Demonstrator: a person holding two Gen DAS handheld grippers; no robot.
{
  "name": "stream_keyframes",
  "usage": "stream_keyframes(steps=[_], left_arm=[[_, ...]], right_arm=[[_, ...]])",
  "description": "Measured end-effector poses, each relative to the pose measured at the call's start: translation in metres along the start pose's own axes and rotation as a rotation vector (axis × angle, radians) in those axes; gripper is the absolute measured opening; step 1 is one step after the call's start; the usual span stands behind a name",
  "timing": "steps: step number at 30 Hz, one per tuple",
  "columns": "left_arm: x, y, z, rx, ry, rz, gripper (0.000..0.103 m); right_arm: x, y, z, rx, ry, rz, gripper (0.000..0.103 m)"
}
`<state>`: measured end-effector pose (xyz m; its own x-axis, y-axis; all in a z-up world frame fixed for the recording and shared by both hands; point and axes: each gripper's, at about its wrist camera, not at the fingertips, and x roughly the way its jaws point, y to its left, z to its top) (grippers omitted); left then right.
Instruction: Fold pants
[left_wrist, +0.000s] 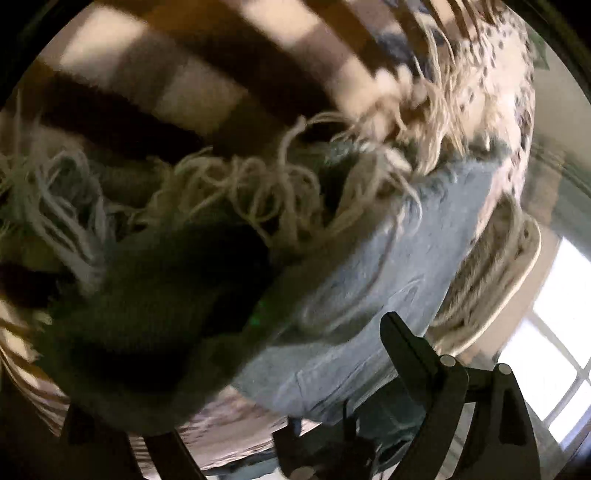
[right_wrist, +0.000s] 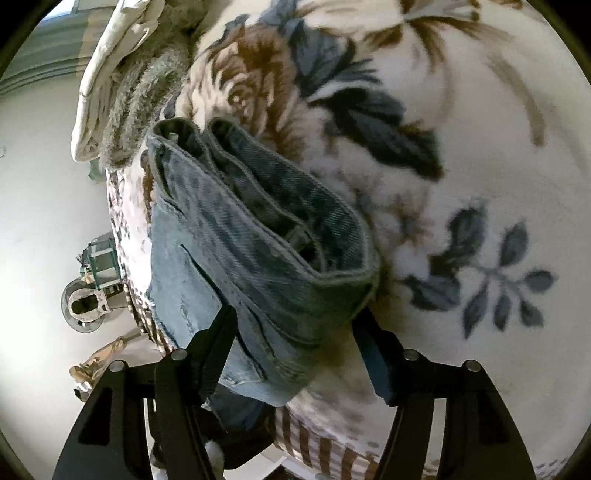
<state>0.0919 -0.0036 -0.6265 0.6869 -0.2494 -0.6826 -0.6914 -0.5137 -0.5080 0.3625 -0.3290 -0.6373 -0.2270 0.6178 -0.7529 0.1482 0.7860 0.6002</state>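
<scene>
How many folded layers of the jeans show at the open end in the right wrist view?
2 rolled folds of the jeans show side by side at the top end, lying on the floral blanket; more layers may be hidden inside.

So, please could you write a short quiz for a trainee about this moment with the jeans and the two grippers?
1. True or false: in the right wrist view, the jeans lie folded on the floral blanket.
2. The right gripper is: A) open, one finger on each side of the jeans; B) shut on the blanket; C) out of view.
3. In the left wrist view, what pale loose threads lie beside the denim?

Key: 1 true. 2 A. 3 the fringe.
</scene>
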Motion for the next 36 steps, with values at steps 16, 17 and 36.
stream_keyframes(steps=[16,17,36], left_arm=[[-0.021,-0.022,-0.003,0.463,0.033,-0.402,0.026],[-0.019,-0.007,0.004,0.407,0.036,-0.354,0.035],[0.020,-0.043,0.021,0.156,-0.014,0.021,0.103]], right_arm=[[0.012,0.013,0.002,-0.042,0.012,0.028,0.067],[0.012,0.013,0.002,-0.039,0.014,0.028,0.067],[0.026,0.013,0.013,-0.024,0.022,0.042,0.067]])
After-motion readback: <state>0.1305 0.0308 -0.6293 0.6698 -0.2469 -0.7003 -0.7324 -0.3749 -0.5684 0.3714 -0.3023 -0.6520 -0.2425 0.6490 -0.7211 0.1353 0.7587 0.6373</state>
